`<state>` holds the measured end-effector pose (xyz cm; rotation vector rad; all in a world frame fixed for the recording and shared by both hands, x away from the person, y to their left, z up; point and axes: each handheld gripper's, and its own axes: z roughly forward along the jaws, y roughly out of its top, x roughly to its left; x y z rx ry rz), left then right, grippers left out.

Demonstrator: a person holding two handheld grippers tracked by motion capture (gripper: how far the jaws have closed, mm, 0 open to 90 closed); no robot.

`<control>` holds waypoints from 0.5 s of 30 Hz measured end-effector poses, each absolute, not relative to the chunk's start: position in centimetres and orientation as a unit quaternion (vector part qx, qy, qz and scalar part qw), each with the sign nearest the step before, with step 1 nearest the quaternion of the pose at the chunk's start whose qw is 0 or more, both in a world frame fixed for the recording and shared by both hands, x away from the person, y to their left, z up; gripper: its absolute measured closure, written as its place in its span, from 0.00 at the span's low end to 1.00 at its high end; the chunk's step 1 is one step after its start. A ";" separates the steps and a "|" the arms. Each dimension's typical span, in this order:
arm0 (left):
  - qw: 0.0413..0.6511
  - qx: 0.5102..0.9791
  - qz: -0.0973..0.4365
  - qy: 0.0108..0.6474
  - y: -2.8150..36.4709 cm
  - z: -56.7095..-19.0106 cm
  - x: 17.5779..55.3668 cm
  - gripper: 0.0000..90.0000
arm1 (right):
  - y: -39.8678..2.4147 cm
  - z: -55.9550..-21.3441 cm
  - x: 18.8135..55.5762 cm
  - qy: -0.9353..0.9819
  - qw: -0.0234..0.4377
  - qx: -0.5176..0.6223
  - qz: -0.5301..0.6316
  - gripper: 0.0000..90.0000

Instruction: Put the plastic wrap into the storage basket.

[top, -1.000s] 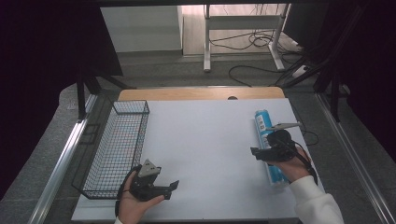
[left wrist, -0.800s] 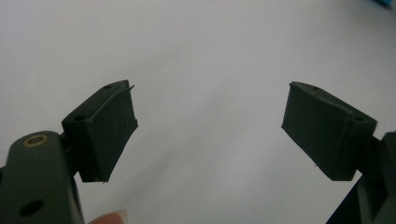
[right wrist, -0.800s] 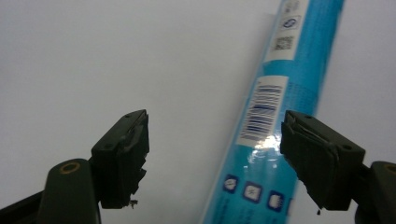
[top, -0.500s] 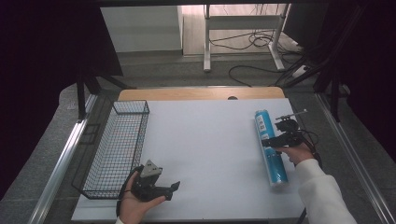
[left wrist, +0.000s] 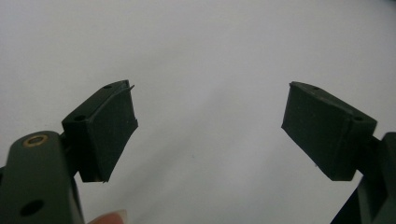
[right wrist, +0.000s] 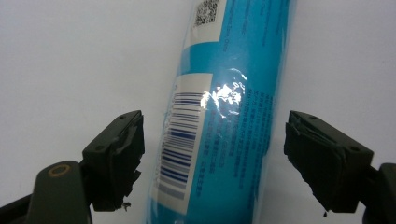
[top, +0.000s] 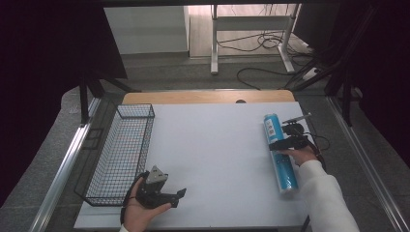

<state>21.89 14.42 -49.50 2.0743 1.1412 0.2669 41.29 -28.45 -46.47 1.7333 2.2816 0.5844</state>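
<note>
The white table is lying under both tongs, reaching well beyond them on every side. The wire basket is sitting just to the outer side of the left tongs, nearest them at its close end and running away from there. The blue roll, a long tube in glossy printed wrap, is lying flat on the table straight below the right tongs, one end stretching ahead of them and the other trailing back beside the person's sleeve.

The right tongs are standing open astride that roll; in the right gripper view the jaws have just been opening, and the roll is lying between them with a gap showing on both sides, so nothing is being squeezed. The left tongs are resting low at the near edge, jaws spread wide over bare table in the left gripper view, holding nothing.

The roll is probably going to feel light for its length but slick, its film glaring and faintly wrinkled, likely giving a little under pressure. Being round, it is liable to roll or twist away. Pinching across the middle of its length, square to the axis and low on its sides, looks like the safest hold; a grip near either end is risking a droop.
</note>
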 end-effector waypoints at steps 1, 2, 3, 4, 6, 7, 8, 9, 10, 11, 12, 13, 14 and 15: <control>0.369 0.809 0.104 0.445 14.4 -49.5 21.9 0.19 | -28.3 -46.9 41.5 0.776 0.104 0.591 0.194 0.22; 0.369 0.810 0.103 0.445 14.4 -49.6 22.0 0.19 | -28.2 -47.0 41.6 0.777 0.104 0.591 0.191 0.22; 0.369 0.810 0.103 0.445 14.4 -49.6 22.0 0.19 | -28.1 -47.1 41.7 0.777 0.103 0.593 0.187 0.22; 0.369 0.809 0.103 0.446 14.5 -49.6 22.0 0.19 | -28.1 -47.1 41.7 0.777 0.103 0.593 0.187 0.22; 0.369 0.809 0.103 0.446 14.5 -49.6 22.0 0.19 | -28.1 -47.6 41.8 0.777 0.102 0.596 0.176 0.21; 0.369 0.809 0.103 0.446 14.5 -49.6 22.0 0.19 | -28.1 -47.9 41.8 0.778 0.099 0.597 0.167 0.21; 0.369 0.809 0.103 0.446 14.6 -49.6 22.0 0.19 | -28.1 -47.9 41.8 0.778 0.099 0.597 0.167 0.21; 0.369 0.809 0.103 0.446 14.5 -49.6 22.0 0.19 | -28.1 -48.2 41.7 0.780 0.094 0.597 0.161 0.21; 0.369 0.809 0.103 0.446 14.5 -49.6 22.0 0.19 | -28.1 -48.2 41.7 0.780 0.094 0.597 0.161 0.21; 0.368 0.810 0.103 0.445 14.5 -49.7 22.0 0.19 | -28.2 -48.5 41.6 0.781 0.088 0.598 0.157 0.22; 0.368 0.810 0.103 0.445 14.5 -49.7 22.0 0.19 | -28.2 -48.5 41.6 0.781 0.088 0.598 0.157 0.22; 0.367 0.810 0.103 0.445 14.5 -49.7 22.0 0.19 | -28.2 -48.6 41.6 0.781 0.084 0.599 0.157 0.23; 0.367 0.811 0.103 0.445 14.5 -49.7 22.0 0.19 | -28.2 -48.8 41.6 0.783 0.079 0.598 0.155 0.25; 0.367 0.811 0.103 0.445 14.4 -49.7 22.0 0.19 | -28.2 -48.8 41.6 0.781 0.075 0.600 0.155 0.28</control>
